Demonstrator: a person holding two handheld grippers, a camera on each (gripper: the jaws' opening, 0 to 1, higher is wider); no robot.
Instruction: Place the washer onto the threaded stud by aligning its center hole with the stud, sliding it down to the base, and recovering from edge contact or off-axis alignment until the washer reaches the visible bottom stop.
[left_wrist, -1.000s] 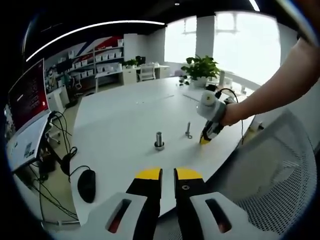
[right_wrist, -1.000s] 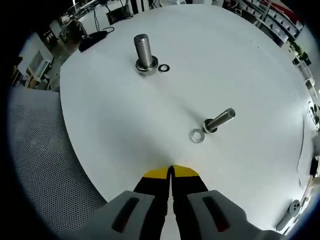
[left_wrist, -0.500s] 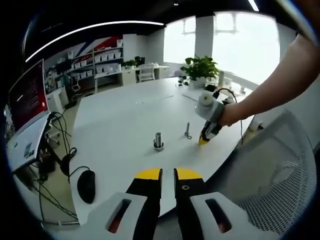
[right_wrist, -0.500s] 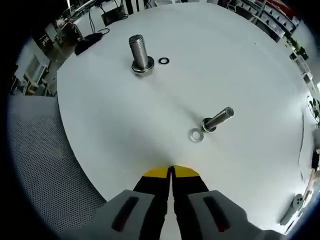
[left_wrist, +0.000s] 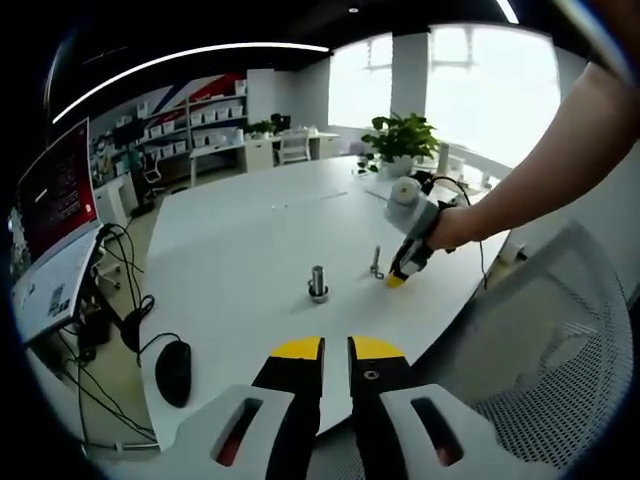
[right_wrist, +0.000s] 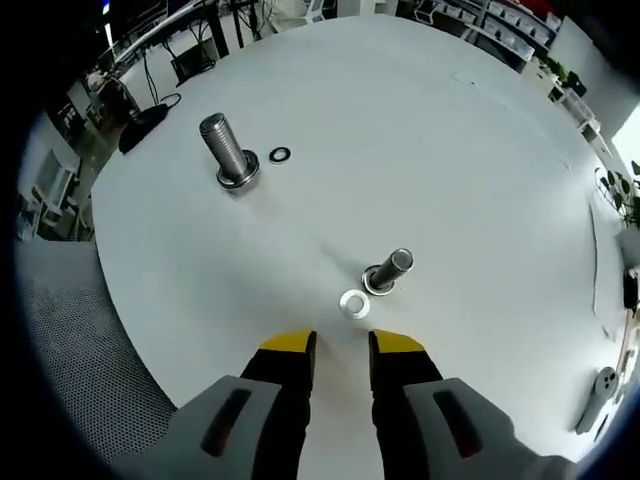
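The washer (right_wrist: 354, 303) lies flat on the white table (right_wrist: 480, 160), just beside the base of the slim threaded stud (right_wrist: 388, 271) and not yet on it; its centre hole is clear and nothing grips it. Half a second ago the right gripper (right_wrist: 342, 344) had its yellow-tipped jaws pressed together and sat farther from the washer; its jaws now stand apart with the washer close ahead, roughly opposite the gap between them. In my judgement this is the approach to the pick-up, and the task proper, threading the washer over the stud and down to the bottom stop, has not begun. A flat washer on a smooth top offers only a thin edge, so the grasp is likely to be the delicate part. The right gripper view also shows a thicker bolt (right_wrist: 228, 154) standing upright well apart, with a small dark ring (right_wrist: 280, 155) just beside it. The left gripper view adds what that view cannot: the right gripper seen from outside, angled down toward the table near the slim stud (left_wrist: 376, 262), and the left gripper (left_wrist: 336, 349) held back near the table's near edge, jaws nearly closed on nothing, with a computer mouse (left_wrist: 173, 368) off to one side. The washer is too small to make out there.
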